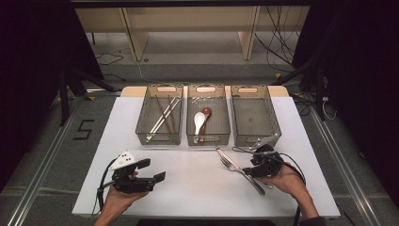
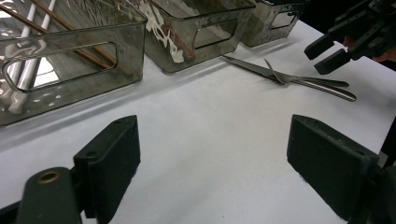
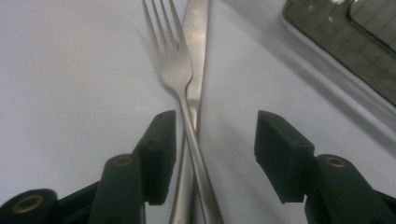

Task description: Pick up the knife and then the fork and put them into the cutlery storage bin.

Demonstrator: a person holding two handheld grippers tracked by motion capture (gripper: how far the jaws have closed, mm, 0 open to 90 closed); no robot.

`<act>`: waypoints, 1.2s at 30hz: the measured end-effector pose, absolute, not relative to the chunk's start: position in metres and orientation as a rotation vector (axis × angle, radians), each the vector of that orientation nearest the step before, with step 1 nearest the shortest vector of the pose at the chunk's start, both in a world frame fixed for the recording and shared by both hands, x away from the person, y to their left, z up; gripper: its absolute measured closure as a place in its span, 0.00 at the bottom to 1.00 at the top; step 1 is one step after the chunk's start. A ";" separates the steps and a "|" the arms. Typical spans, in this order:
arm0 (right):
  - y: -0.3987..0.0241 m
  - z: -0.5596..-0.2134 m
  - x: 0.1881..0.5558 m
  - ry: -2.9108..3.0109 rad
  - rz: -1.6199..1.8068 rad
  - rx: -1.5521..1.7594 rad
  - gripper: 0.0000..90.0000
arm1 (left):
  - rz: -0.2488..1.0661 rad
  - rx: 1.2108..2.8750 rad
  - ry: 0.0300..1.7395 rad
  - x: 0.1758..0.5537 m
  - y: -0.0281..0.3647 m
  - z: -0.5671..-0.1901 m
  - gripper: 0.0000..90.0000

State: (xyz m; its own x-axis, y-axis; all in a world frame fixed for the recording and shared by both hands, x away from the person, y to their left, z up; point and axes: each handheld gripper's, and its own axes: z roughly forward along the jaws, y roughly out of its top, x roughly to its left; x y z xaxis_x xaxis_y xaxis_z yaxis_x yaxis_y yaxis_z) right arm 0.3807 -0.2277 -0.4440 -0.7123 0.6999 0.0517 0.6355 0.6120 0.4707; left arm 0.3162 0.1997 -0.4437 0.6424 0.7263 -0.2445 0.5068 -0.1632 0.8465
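Counter: white sheet, three smoked-plastic bins along the far edge. Left bin has chopsticks, middle bin a white spoon and a red-brown one, right bin looks empty. Looks like cutlery sorting; the step in hand is picking up the fork and knife, which lie crossed on the counter in front of the right bin. Right gripper sits over their handles, jaws partly open, holding nothing. Next: lower and close on one handle only. Left gripper idles low, jaws wide open, empty. Only writing: a "5" taped on the floor.
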 end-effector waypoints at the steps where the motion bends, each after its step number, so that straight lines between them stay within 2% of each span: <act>1: -0.227 -0.445 0.380 2.708 0.687 1.121 0.58 | 0.268 1.827 0.986 0.316 0.200 -0.444 0.19; 16: -0.228 -0.452 0.376 2.799 0.498 1.016 0.76 | 0.265 1.844 0.976 0.316 0.199 -0.446 0.19; 36: -0.222 -0.456 0.385 2.841 0.363 1.043 0.86 | 0.263 1.853 0.975 0.317 0.197 -0.447 0.19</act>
